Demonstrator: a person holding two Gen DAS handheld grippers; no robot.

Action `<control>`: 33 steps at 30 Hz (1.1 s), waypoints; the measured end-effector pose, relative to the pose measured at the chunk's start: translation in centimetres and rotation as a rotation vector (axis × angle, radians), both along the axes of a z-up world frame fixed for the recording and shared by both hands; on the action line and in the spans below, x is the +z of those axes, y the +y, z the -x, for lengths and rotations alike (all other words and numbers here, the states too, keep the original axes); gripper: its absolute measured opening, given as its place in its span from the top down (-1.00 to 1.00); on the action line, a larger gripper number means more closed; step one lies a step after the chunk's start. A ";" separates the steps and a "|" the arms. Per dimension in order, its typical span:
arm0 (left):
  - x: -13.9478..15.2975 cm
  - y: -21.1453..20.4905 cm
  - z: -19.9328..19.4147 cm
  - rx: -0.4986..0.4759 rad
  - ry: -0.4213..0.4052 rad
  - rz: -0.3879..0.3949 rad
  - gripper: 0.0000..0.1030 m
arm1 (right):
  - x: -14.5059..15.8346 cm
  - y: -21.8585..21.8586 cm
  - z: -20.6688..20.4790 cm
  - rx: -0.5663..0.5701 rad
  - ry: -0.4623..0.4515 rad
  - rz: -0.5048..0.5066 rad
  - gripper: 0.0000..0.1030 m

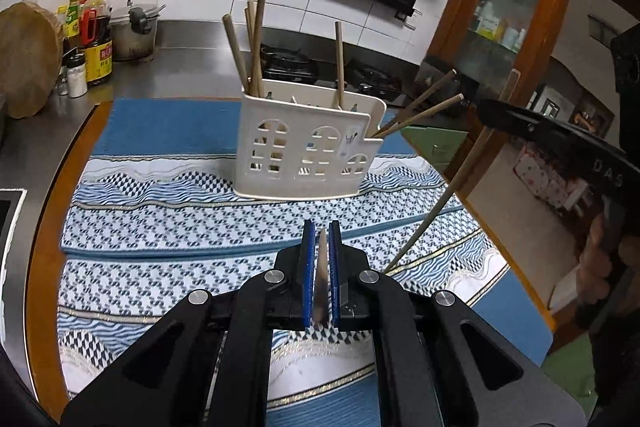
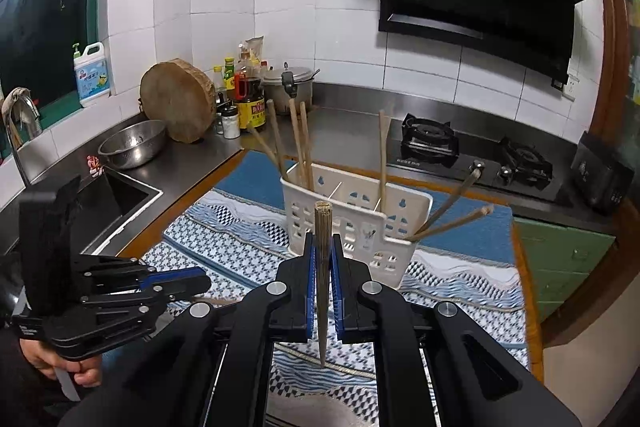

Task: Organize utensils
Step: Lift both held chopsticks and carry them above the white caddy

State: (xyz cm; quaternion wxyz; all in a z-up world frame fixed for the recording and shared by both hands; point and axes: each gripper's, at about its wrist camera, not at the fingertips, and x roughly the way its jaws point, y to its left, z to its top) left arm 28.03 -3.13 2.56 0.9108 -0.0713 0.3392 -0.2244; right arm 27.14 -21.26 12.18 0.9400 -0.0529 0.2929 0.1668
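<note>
On the patterned mat (image 2: 224, 239), a white holder (image 2: 352, 223) has seven chopsticks; each gripper's jaws pinch one more.

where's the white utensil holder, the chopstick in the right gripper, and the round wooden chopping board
white utensil holder (image 2: 362, 227), right wrist view, on its front wall
chopstick (image 2: 322, 267), right wrist view, on its shaft between the pads
round wooden chopping board (image 2: 176, 99), right wrist view, on its flat face
</note>
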 end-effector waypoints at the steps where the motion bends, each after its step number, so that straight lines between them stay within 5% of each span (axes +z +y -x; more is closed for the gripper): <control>1: 0.2 0.0 -0.1 0.000 -0.005 -0.001 0.89 | 0.4 -0.2 -0.2 0.001 -0.001 -0.005 0.86; 12: 0.0 -0.1 0.6 -0.043 -0.002 -0.064 0.84 | 4.1 -1.1 -1.1 -0.010 -0.065 -0.003 0.86; 22: -8.0 0.4 4.0 -0.099 0.180 -0.165 0.82 | 3.0 -0.3 -0.5 0.015 -0.050 -0.007 0.86; 26: -10.2 0.8 4.9 -0.085 0.215 -0.191 0.29 | 2.5 0.1 -0.4 0.022 -0.040 -0.003 0.86; 30: -11.2 0.5 5.4 -0.099 0.209 -0.207 0.33 | 2.1 0.4 -0.3 0.026 -0.033 0.004 0.86; 33: -12.0 0.4 5.2 -0.090 0.222 -0.233 0.65 | 1.8 0.6 -0.3 0.028 -0.028 0.006 0.86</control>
